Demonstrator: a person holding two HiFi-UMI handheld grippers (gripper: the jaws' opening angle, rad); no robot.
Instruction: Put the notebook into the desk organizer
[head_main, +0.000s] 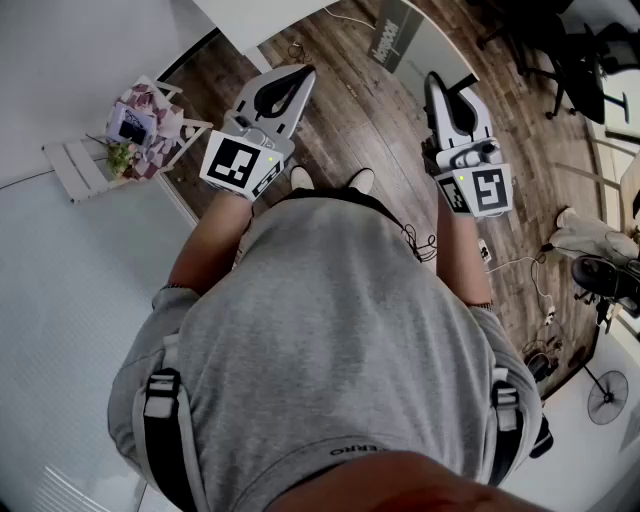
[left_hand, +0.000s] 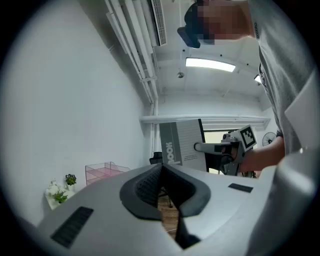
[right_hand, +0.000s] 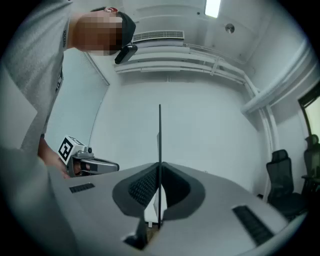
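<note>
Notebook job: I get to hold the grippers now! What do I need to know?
Right gripper: jaws shut on the notebook, which is held upright in the air in front of the person.
Left gripper: jaws shut, nothing between them.
Desk organizer: pink and see-through, on a small white stand by the wall, off to the left. The notebook is well apart from it.
Done: the notebook is picked up.
Left to do: carry it over to the organizer, slide it into a compartment, then let go.

ahead: wooden floor (head_main: 340, 110) open | left: desk organizer (head_main: 140, 122), plant (head_main: 118, 157) block
</note>
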